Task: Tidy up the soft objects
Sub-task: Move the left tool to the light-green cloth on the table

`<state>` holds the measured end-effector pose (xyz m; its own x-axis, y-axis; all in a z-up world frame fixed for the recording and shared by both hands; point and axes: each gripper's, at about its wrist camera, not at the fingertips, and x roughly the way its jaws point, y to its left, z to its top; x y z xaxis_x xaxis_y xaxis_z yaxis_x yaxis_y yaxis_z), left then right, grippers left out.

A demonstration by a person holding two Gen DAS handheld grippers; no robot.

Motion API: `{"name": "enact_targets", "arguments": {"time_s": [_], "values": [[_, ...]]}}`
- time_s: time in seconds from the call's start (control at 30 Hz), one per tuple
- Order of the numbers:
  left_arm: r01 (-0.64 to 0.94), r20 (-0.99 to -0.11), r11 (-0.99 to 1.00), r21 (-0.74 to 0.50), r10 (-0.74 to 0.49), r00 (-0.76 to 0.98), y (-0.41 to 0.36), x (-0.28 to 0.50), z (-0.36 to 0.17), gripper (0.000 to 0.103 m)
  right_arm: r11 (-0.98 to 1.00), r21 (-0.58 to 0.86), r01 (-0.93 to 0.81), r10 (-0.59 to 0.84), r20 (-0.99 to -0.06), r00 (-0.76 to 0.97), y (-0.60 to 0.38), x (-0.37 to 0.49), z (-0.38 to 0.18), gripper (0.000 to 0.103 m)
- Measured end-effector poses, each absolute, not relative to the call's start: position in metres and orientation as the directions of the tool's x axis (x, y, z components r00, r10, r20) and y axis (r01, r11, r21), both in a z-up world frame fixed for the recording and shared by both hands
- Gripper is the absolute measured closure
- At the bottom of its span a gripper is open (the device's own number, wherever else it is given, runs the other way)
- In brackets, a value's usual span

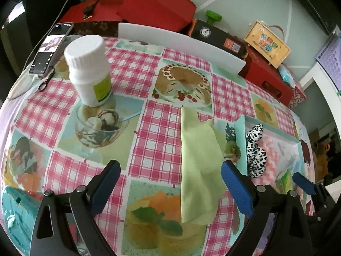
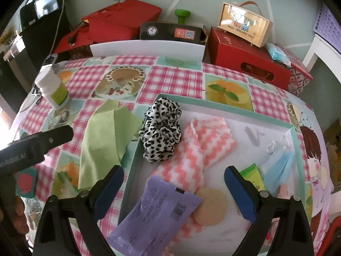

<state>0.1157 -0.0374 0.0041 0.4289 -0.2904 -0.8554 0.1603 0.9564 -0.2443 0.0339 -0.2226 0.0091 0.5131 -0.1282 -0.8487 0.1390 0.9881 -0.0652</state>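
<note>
Left gripper (image 1: 170,183) gapes, empty, over the green cloth (image 1: 198,170), which lies on the table just beside the tray (image 1: 240,140). Right gripper (image 2: 173,187) also spread, holding nothing, above the tray. Best: pinch the cloth at its near edge, lift clear of the rim. Only the right view shows the pink towel (image 2: 204,140), purple packet (image 2: 157,215); scrunchie (image 2: 162,130) straddles the corner.
</note>
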Motion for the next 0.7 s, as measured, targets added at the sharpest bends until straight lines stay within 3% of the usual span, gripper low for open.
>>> {"name": "enact_targets", "arguments": {"time_s": [0.7], "values": [[0.271,-0.929,0.954,-0.127,-0.210,0.305,-0.078,0.115,-0.040,0.009,0.975,-0.037,0.217,-0.138,-0.869,0.476,-0.244,0.062,0.004,0.006]]}}
